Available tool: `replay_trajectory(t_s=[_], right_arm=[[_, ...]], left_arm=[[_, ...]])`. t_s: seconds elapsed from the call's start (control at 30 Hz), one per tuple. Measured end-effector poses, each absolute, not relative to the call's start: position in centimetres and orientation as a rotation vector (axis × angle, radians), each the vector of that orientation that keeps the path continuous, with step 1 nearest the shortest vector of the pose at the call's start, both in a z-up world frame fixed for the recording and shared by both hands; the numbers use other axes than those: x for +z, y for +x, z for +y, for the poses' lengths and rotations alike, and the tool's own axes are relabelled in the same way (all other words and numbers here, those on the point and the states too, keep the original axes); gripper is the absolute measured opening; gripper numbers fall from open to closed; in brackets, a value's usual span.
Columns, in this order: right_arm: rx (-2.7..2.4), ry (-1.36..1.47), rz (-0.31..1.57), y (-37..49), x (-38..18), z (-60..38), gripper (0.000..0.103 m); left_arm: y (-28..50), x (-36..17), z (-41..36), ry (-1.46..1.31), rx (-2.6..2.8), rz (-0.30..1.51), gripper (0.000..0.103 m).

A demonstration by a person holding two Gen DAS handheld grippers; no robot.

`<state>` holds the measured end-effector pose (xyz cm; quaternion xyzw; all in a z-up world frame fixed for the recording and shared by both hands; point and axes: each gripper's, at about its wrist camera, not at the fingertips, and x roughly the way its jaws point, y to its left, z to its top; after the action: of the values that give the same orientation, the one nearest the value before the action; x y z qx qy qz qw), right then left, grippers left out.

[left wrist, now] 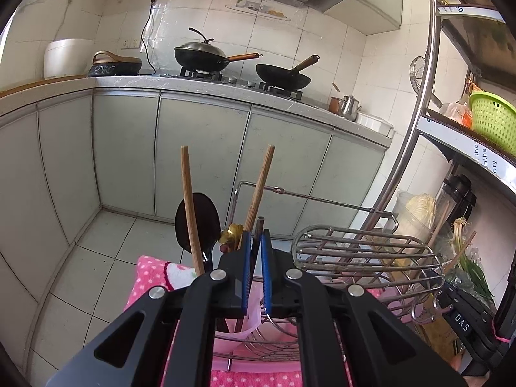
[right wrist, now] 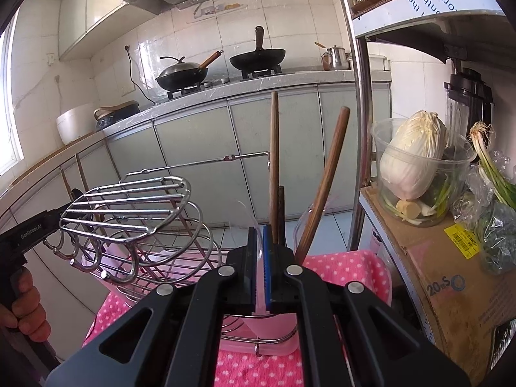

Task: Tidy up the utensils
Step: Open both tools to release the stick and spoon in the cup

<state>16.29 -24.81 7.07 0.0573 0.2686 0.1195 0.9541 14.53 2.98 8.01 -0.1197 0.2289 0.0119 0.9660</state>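
Chopsticks [left wrist: 258, 190] upright in pink holder [left wrist: 238, 329], left tool [left wrist: 254, 242] clamping dark stick [left wrist: 257, 242], right tool [right wrist: 260, 242] nipping holder rim, wire rack [left wrist: 364, 248] beside.

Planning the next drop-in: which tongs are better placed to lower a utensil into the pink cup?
Left. The left tongs grip a dark stick upright over the pink cup; the right tongs show no utensil between their pads.

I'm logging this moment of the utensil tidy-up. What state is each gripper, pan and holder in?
left gripper: shut on a dark chopstick
right gripper: shut on the clear cup's rim
lidded wok: covered, on the stove
open wok: uncovered, on the stove
pink utensil cup: upright, holding utensils
black spoon: standing bowl up
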Motion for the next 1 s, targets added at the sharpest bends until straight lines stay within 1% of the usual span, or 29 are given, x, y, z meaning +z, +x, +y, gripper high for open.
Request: replay_trajectory(t_s=[0.23, 0.47, 0.6, 1.0], right_arm=[[0.242, 0.12, 0.537, 16.2, 7.5, -24.9, 0.003], [0.239, 0.121, 0.575, 16.6, 6.8, -25.0, 0.003], [0.232, 0.121, 0.586, 17.0, 6.5, -25.1, 0.003], [0.23, 0.089, 0.611, 17.7, 5.8, -24.3, 0.003]], left_arm=[[14.2, 9.8, 1.9, -0.149, 0.076, 0.408, 0.004], [14.9, 8.8, 1.3, -0.122, 0.097, 0.436, 0.004], [15.5, 8.5, 1.8, -0.143, 0.096, 0.465, 0.004], [16.1, 8.3, 2.4, -0.172, 0.107, 0.47, 0.004]])
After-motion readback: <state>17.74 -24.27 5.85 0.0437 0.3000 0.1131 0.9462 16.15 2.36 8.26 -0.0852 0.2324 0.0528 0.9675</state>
